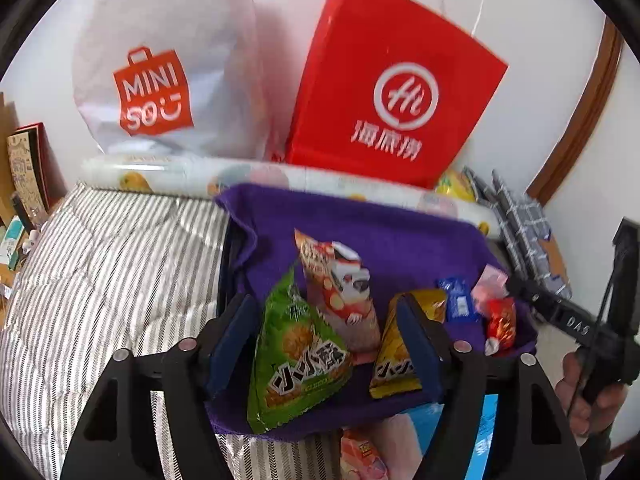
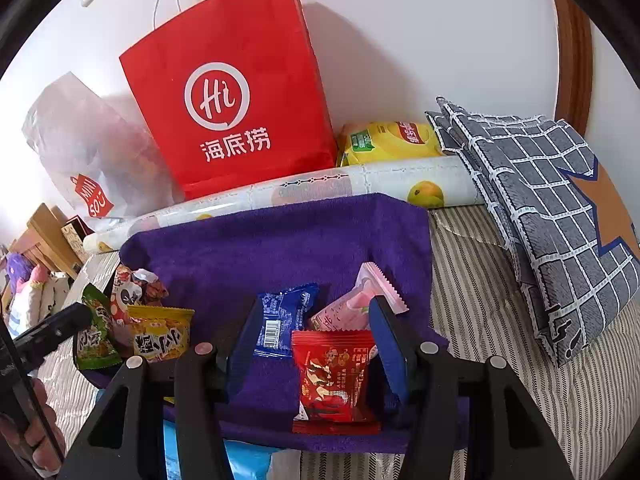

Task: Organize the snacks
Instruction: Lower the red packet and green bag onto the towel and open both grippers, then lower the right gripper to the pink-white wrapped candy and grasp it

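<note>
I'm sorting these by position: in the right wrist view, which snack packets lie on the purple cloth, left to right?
Green packet → yellow packet → blue packet → red packet.

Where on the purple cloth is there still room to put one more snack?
The back of the purple cloth, between the snacks and the printed roll, is bare. The front is crowded: green packet and yellow packet on one side, blue packet and red packet on the other.
</note>
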